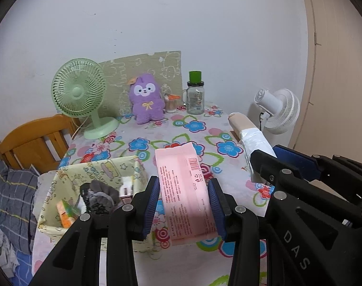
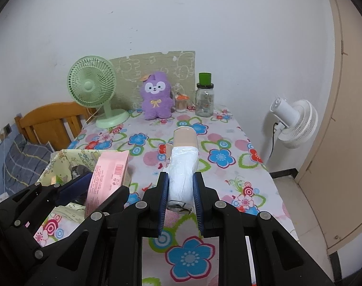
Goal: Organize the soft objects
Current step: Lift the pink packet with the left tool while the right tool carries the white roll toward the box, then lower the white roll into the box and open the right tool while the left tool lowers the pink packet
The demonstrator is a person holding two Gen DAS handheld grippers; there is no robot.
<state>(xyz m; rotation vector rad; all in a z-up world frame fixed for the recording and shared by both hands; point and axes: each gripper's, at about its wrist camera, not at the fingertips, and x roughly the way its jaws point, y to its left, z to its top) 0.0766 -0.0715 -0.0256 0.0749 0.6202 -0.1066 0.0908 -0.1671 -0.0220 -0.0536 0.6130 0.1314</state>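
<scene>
The left claw (image 1: 184, 205) is clamped on a pink tissue pack (image 1: 184, 190), its blue pads (image 1: 152, 202) pressing both long sides. The pack is held off the surface (image 1: 171, 133), printed face and barcode turned to the camera, just right of the fabric storage basket (image 1: 62, 181). That basket stands at the near left corner of the flowered surface and holds a grey crumpled cloth (image 1: 97, 195), an orange-and-green packet (image 1: 66, 212) and a small white-and-pink item (image 1: 126, 188).

The right claw (image 2: 181, 190) is closed on a rolled bundle (image 2: 183, 164) — white wrap at the gripped end, beige at the far end. The bundle points away from the camera toward the back of the surface, well right of the basket and raised above the cloth.

Along the back edge, far beyond the basket, a purple plush toy (image 1: 147, 100) sits upright against a patterned board (image 1: 145, 71). A green desk fan (image 1: 78, 93) stands to the plush's left, and to its right are a small container with an orange top (image 1: 171, 104) and a glass jar with a green lid (image 1: 195, 95).

Beyond the far right corner of the surface — opposite the basket — a white fan (image 2: 295, 124) faces away. A wooden bed headboard (image 1: 33, 138) and a grey plaid pillow (image 1: 12, 190) lie left of the basket.
</scene>
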